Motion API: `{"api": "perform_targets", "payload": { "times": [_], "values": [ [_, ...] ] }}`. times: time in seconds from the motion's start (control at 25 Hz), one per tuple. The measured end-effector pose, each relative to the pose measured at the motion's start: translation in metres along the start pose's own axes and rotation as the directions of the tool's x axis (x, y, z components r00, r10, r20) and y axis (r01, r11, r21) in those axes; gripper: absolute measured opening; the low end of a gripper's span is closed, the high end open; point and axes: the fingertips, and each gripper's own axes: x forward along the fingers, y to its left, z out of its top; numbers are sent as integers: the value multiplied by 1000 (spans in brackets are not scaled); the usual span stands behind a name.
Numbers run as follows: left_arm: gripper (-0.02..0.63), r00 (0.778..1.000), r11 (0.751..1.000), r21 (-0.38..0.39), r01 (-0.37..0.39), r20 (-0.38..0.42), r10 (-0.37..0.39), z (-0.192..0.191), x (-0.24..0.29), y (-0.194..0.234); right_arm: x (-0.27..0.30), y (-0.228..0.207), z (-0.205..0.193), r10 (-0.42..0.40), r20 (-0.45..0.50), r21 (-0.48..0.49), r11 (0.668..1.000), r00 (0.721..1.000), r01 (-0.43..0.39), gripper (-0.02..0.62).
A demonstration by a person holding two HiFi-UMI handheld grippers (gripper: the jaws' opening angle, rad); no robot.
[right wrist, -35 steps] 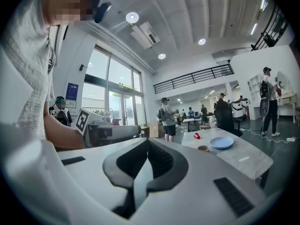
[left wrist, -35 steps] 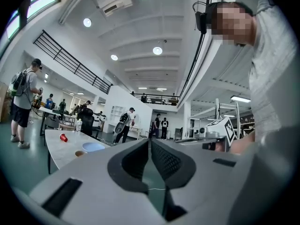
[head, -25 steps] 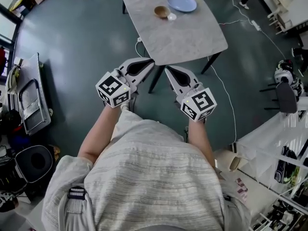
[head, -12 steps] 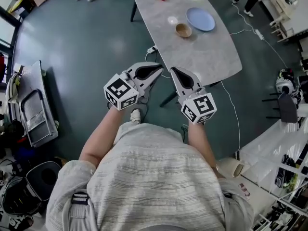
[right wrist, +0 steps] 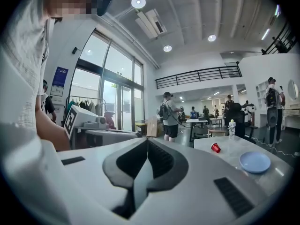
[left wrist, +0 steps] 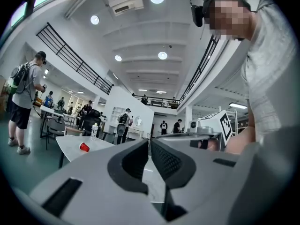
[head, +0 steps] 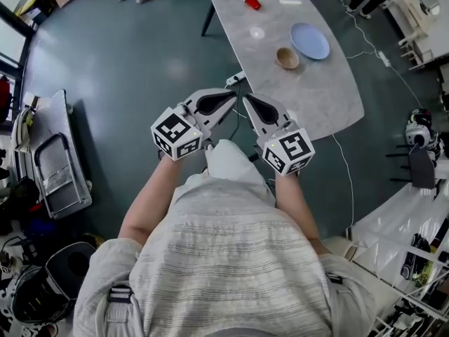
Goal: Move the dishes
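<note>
Head view: person in a striped pale shirt (head: 231, 258) stands on the dark teal floor (head: 119, 69), both arms out front. Long grey marble table (head: 316, 90) runs up and away to the right, its near L corner just beyond the gripper tips. Neither gripper is over the tabletop.

Left gripper (head: 231, 97) and right gripper (head: 247, 101) sit side by side, marker cubes toward the person, tips angled in toward each other and close together. Left gripper view: jaws closed, tips meeting, nothing btw them. Right gripper view: same, jaws together and empty.

Dishes are all on the table, well apart from both grippers. Blue plate (head: 310, 41) lies near the table's R edge, approx mid-length. Brown bowl (head: 287, 58) stands upright just beside the plate, on the side nearer the person. Red cup (head: 252, 2) is farther up, near the L edge toward the far end.
</note>
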Motion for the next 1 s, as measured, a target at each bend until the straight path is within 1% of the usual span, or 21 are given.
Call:
{"api": "perform_targets", "payload": {
  "times": [0.12, 0.28, 0.4, 0.48, 0.6, 0.8, 1.0],
  "values": [
    [34, 1000, 1000, 8, -6, -11, 6, -1, 1, 19, 24, -7, 1, 26, 2, 2, 1000, 1000, -26, 18],
    [34, 1000, 1000, 21, -16, -10, 16, 5, 2, 59, 67, -20, 2, 51, 16, 2, 999, 999, -51, 18],
    [34, 1000, 999, 32, -7, -20, 8, 11, 9, 94, 104, -39, 6, 52, 26, 14, 999, 998, -52, 18],
    [34, 1000, 1000, 23, 0, -24, 0, 13, 20, 120, 126, -58, 7, 44, 21, 14, 999, 999, -44, 18],
    [34, 999, 999, 1, 36, -35, -36, 13, 49, 154, 148, -96, 8, 4, 12, 11, 1000, 1000, -4, 18],
    [34, 993, 994, -17, 104, -57, -105, 16, 107, 198, 168, -165, 6, -66, -2, 47, 997, 998, 66, 18],
    [34, 977, 982, -29, 188, -99, -190, 16, 164, 229, 174, -233, 4, -156, 3, 99, 983, 988, 155, 18]
  ]
}}
